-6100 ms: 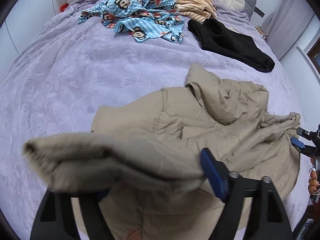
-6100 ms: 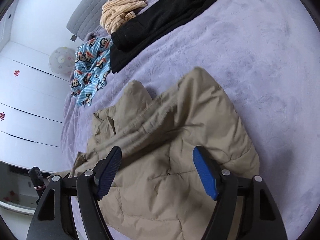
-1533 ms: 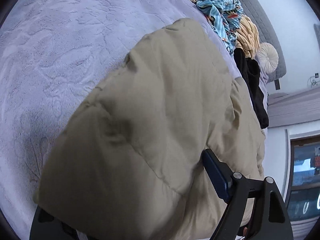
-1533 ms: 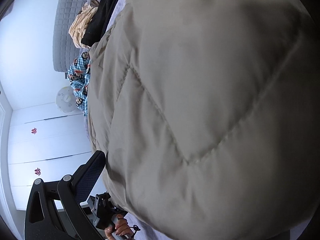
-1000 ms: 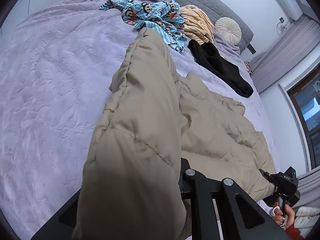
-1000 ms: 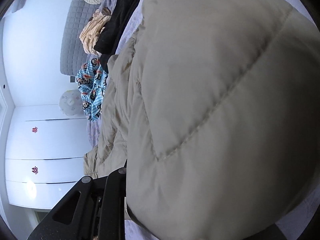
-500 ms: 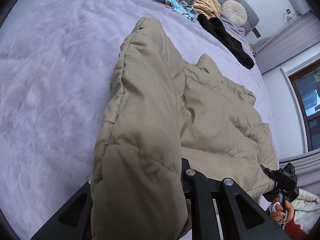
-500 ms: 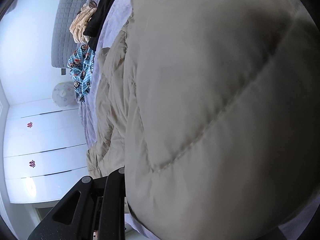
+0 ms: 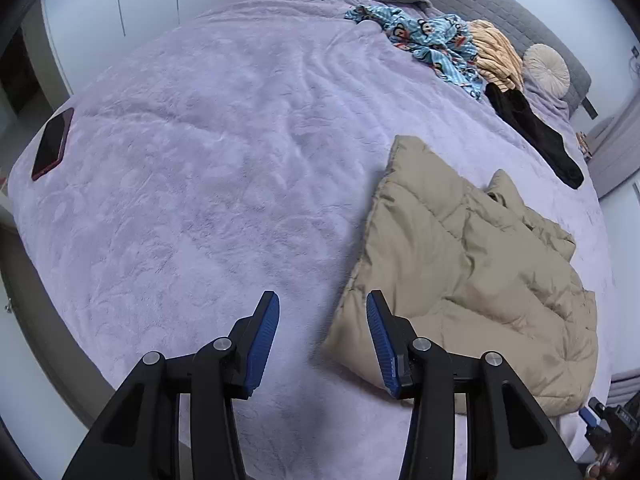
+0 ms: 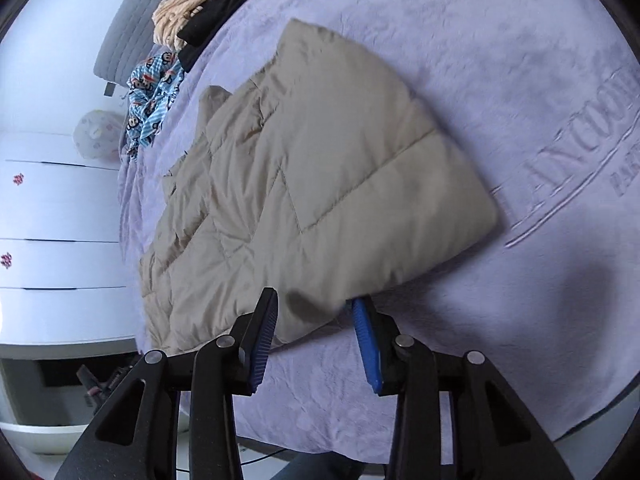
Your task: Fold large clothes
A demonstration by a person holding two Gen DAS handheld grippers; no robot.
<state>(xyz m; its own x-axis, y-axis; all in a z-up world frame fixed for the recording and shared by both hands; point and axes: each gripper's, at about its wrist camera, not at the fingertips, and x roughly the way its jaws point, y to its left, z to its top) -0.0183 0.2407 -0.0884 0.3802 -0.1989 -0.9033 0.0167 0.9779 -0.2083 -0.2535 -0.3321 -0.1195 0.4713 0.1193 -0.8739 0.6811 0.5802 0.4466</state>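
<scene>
Your left gripper (image 9: 322, 334) has just been opening and nothing sits between its blue pads; the folded beige puffer jacket (image 9: 472, 272) lies just to its right on the lavender bed cover (image 9: 208, 152). Your right gripper (image 10: 316, 334) has also just been opening, pads apart, with the jacket's near edge (image 10: 320, 296) just ahead of the tips; whether a pad touches it you cannot tell. Embossed lettering (image 10: 576, 160) on the cover beside the jacket is only partly legible, reading roughly "ANCO". A phone (image 9: 52, 144) lies well apart at the bed's left edge.
</scene>
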